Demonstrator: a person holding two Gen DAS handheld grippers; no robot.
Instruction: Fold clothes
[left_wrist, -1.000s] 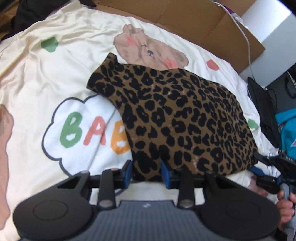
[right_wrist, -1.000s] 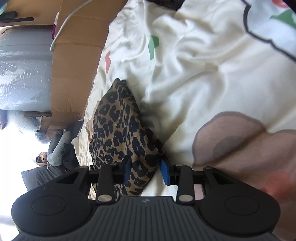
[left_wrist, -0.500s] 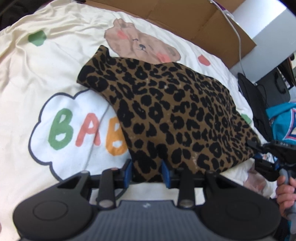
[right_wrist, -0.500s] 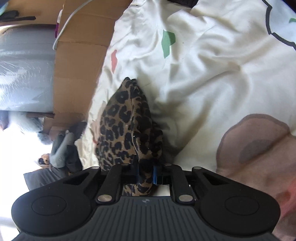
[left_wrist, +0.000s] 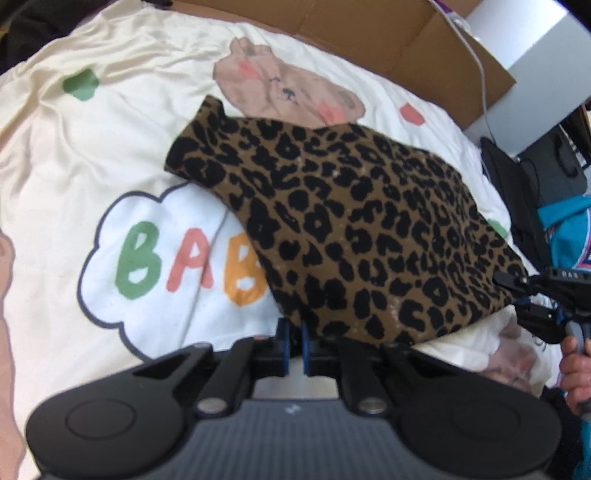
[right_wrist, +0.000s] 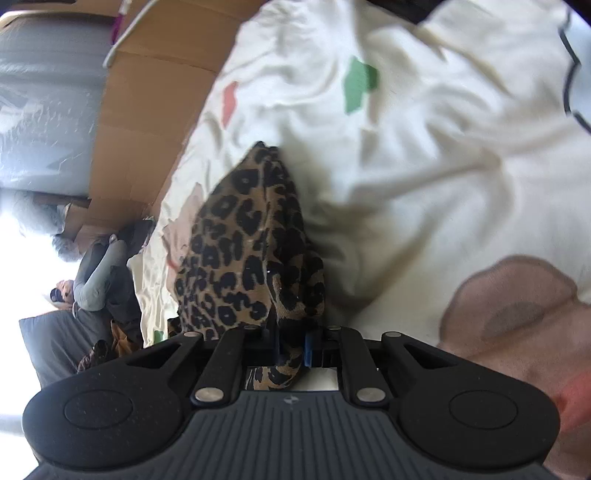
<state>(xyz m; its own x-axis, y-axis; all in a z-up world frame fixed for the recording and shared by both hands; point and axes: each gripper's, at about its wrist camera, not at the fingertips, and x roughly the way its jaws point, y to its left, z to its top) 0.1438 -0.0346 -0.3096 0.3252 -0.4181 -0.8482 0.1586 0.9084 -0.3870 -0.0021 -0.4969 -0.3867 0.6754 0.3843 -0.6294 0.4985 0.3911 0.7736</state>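
currently leopard-print garment (left_wrist: 369, 229) lies on the printed bedsheet (left_wrist: 92, 155), long axis running ahead-left from its near hem. left gripper (left_wrist: 293, 341) pinches the hem's left corner, right gripper (right_wrist: 291, 341) pinches the right corner.

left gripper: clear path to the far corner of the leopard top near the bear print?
Probably not right now: the left gripper is shut on the leopard top's near hem. The far corner lies uncovered on the blanket; it would have to release first.
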